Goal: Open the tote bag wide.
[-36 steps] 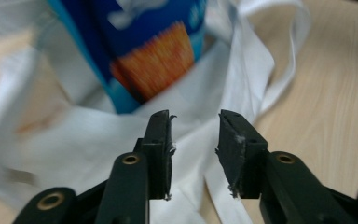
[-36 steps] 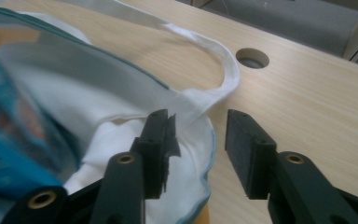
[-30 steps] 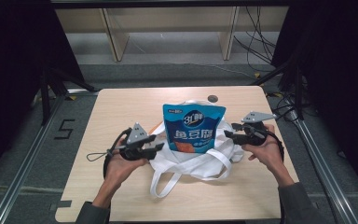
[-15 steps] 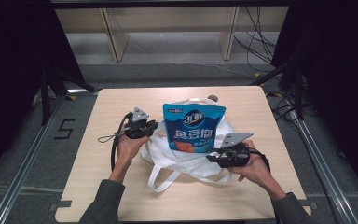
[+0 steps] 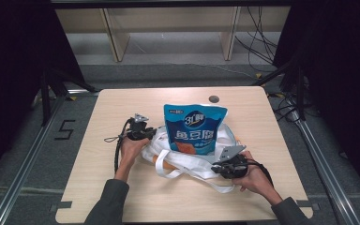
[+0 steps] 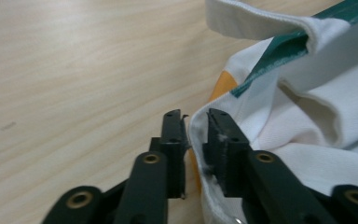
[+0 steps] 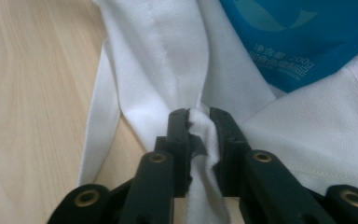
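A white fabric bag (image 5: 187,165) lies slumped on the table with a blue snack pouch (image 5: 194,129) standing in it. An orange patch (image 6: 223,85) shows at the bag's side. My left gripper (image 5: 151,136) is at the bag's left edge. Its jaws have just been opening, and the bag's rim (image 6: 196,135) stands between them, leaning on the right jaw with a slit beside the left one (image 6: 193,116). My right gripper (image 5: 216,168) is at the bag's near right. Its jaws have just been closing and are shut on a bunched fold (image 7: 200,130) of white cloth (image 7: 198,114).
The bag's long handles (image 5: 183,174) trail over the wooden table (image 5: 122,197) toward its near edge. A dark round mark (image 5: 213,99) sits at the table's far side. Wooden shelving (image 5: 117,37) and cables (image 5: 258,33) lie on the floor beyond. Metal rails (image 5: 23,168) run along both sides.
Both grippers came down to the bag. The left one shifted away from the near edge to the bag's left rim. The right one moved from beside the pouch to the bag's near right.
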`<state>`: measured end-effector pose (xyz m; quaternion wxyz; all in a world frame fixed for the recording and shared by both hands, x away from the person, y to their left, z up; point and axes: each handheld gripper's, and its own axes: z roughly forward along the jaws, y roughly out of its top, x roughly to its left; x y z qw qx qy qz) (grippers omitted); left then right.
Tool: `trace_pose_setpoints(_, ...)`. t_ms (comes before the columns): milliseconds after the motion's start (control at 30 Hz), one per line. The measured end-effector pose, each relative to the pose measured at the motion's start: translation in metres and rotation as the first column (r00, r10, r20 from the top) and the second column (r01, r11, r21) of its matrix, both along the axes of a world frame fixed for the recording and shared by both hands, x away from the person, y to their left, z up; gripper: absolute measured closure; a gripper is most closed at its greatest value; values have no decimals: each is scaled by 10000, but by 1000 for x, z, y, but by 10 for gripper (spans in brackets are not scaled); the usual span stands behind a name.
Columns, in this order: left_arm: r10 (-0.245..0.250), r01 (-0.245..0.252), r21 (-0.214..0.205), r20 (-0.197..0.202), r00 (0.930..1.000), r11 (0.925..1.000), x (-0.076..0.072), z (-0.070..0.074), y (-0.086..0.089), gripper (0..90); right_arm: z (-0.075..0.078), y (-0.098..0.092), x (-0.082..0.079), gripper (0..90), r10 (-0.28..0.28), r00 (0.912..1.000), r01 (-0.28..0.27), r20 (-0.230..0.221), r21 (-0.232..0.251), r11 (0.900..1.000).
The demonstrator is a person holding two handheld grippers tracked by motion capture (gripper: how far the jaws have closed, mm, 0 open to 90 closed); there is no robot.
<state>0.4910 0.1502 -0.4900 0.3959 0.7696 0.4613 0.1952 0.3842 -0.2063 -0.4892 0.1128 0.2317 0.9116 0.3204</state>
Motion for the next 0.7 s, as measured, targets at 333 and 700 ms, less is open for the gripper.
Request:
trace_pose_setpoints(333, -602, 670, -572, 1132, 9917, 9961, -54, 50, 3, 655, 48, -23, -1, 535, -369, 9985, 272, 409, 2165, 9759)
trace_pose_setpoints(700, -1630, 1632, 26, 730, 9839, 9866, -95, 36, -1, 734, 53, -53, 12, 622, -2080, 9740, 1782, 897, 2636, 9480)
